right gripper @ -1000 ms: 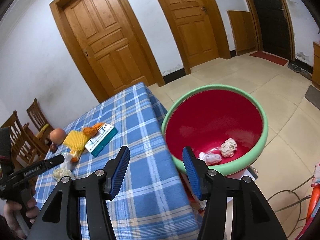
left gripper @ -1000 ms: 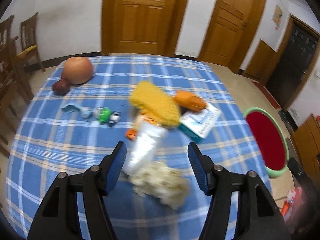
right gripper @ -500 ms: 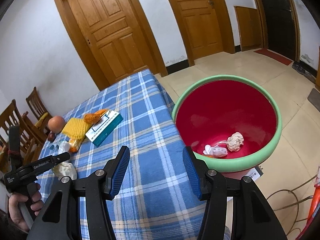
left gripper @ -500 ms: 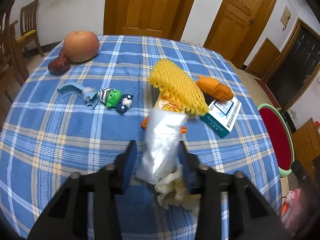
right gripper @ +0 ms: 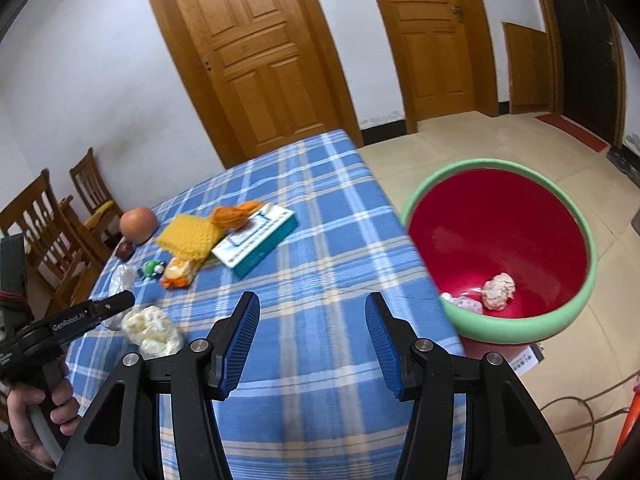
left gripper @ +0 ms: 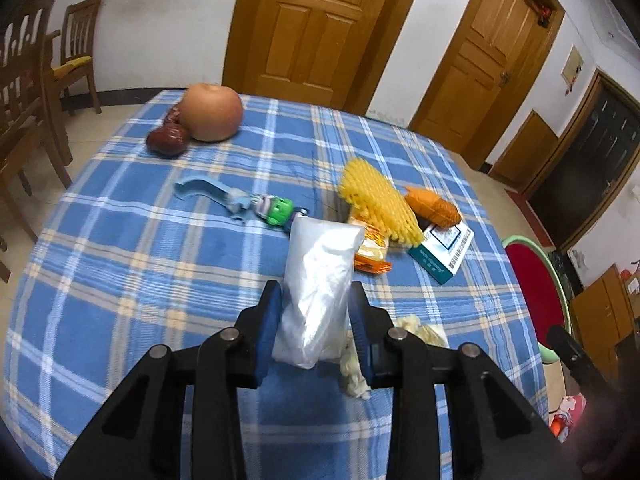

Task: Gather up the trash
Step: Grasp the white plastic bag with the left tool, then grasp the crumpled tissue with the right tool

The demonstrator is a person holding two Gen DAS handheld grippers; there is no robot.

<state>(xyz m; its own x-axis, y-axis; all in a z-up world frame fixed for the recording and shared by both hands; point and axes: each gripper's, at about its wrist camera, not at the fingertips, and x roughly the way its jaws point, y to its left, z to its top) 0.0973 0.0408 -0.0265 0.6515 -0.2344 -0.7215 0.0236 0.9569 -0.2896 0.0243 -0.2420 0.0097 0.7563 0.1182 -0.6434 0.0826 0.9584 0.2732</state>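
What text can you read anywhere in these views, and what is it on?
"GenRobot.AI": on the left tool's arm, right wrist view.
Teal box: print too blurred to read.
Orange snack packet: print too blurred to read.
Paper under the red bin: too small to read.

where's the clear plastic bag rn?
In the left wrist view the clear plastic bag sits centre frame, pinched between the left tool's pads, with the crumpled white tissue just to its right on the blue plaid tablecloth.
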